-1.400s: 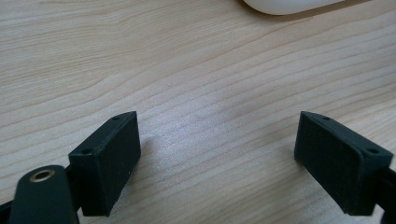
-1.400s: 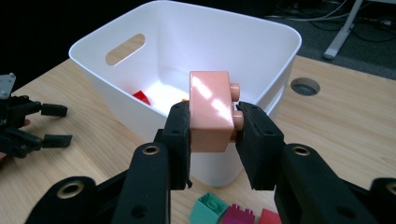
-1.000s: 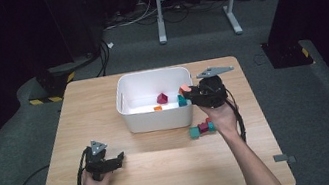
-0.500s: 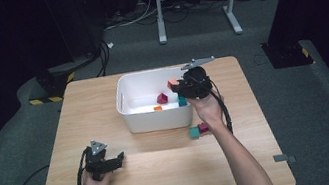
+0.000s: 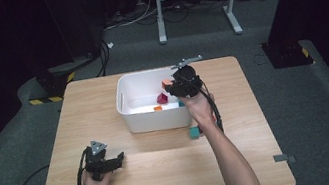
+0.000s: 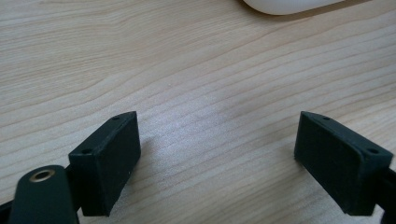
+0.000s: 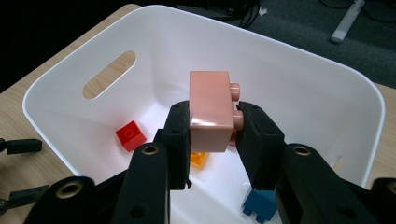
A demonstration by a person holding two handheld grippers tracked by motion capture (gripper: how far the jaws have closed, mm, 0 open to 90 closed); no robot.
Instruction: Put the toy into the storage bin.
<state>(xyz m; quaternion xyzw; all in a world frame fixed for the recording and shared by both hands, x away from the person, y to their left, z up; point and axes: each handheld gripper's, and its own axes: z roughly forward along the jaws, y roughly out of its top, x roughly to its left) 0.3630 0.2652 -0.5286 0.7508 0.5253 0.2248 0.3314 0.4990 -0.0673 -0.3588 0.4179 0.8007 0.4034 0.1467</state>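
Right gripper (image 7: 212,133) fingers clamp a pink brick (image 7: 211,110) over the white bin (image 7: 299,84); left gripper (image 6: 229,154) fingers spread wide, empty.

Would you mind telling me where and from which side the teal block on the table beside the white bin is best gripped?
Judging from the high view, take the teal block from above, jaws across its two flat side faces. It sits low on the table, free in front, with the bin just behind.
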